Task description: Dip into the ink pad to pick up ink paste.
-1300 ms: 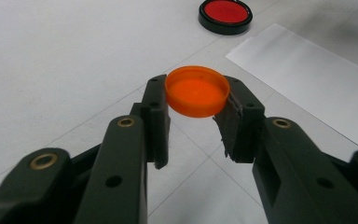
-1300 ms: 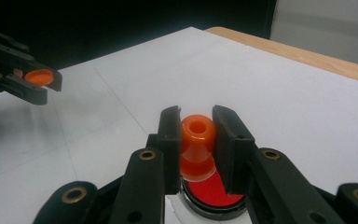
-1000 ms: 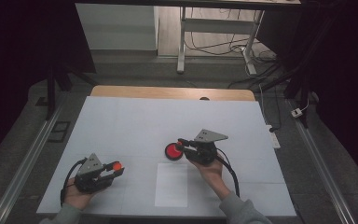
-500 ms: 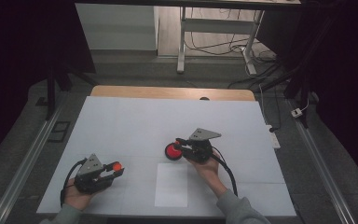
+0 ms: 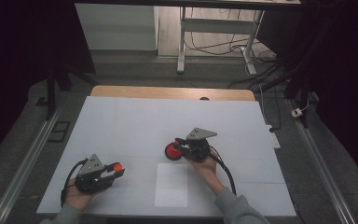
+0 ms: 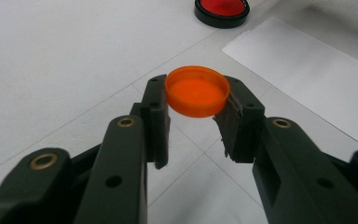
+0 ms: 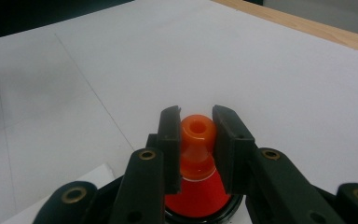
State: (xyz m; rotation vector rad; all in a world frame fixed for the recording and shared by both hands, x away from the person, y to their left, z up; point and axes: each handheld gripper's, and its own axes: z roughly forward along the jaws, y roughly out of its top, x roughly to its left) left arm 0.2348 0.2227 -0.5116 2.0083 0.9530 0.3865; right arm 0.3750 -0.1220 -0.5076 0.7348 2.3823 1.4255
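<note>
High view looks down on a flat white surface [image 5: 121,121] with thin lines that cut it into big squares. A strip of light wood [image 5: 168,92] runs along its far edge. A white sheet of paper [image 5: 171,185] lies flat near the person, between the two hands.

The left claw [image 5: 115,171] is on the near left side. It is black and looks like hard plastic, with a grey three-cornered plate on top. It is clenched on a small orange cap [image 6: 197,90]. In the left gripper view the cap is round, smooth and shallow like a tiny dish, with its hollow side up. The two black pads press on its edges. The cap hangs a little above the surface.

The right claw [image 5: 181,144] is near the middle of the surface, just past the far edge of the paper. It is clenched on the orange spout [image 7: 197,133] of a red thing [image 7: 196,196]. In the right gripper view the spout is a smooth, shiny little tube with a round hole in the top. Below it the red thing spreads out like a cone and sits in a black ring at its base. The black pads and arms hide its sides, and the bottom is cut off by the edge of the picture. From above it is just a small red round blob [image 5: 172,150], partly under the claw, so its shape is hard to make out there.
</note>
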